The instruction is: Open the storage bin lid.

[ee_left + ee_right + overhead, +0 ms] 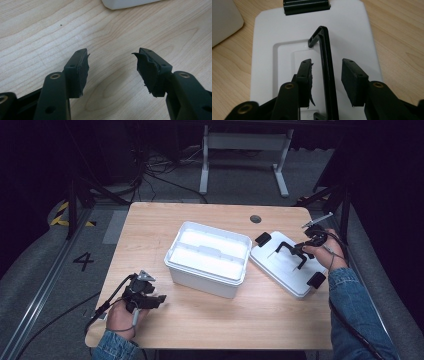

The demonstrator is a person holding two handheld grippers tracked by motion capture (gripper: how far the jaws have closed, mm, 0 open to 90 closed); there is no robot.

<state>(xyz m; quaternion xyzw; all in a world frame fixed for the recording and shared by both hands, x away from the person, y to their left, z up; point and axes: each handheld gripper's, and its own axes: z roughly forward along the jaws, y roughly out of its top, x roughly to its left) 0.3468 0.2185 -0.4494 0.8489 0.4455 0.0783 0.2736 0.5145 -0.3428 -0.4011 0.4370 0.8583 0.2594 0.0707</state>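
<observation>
R tool [325,82]: jaws half spread either side of the black handle [325,62] on the white lid [274,30], not pinching. L tool [112,72]: spread wide, empty, over table [37,30] near-left of bin. 1 bin [207,257], 1 lid right of bin, 2 clips [262,238].

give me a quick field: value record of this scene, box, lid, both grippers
surface: wooden table
box: white box, open, near the table's middle
lid: white lid lying flat on the table right of the box, black clips at two ends
lid handle: black handle raised
right gripper: right gripper open, jaws on either side of the handle, not closed on it
left gripper: left gripper open, holding nothing, over bare table at the near left
</observation>
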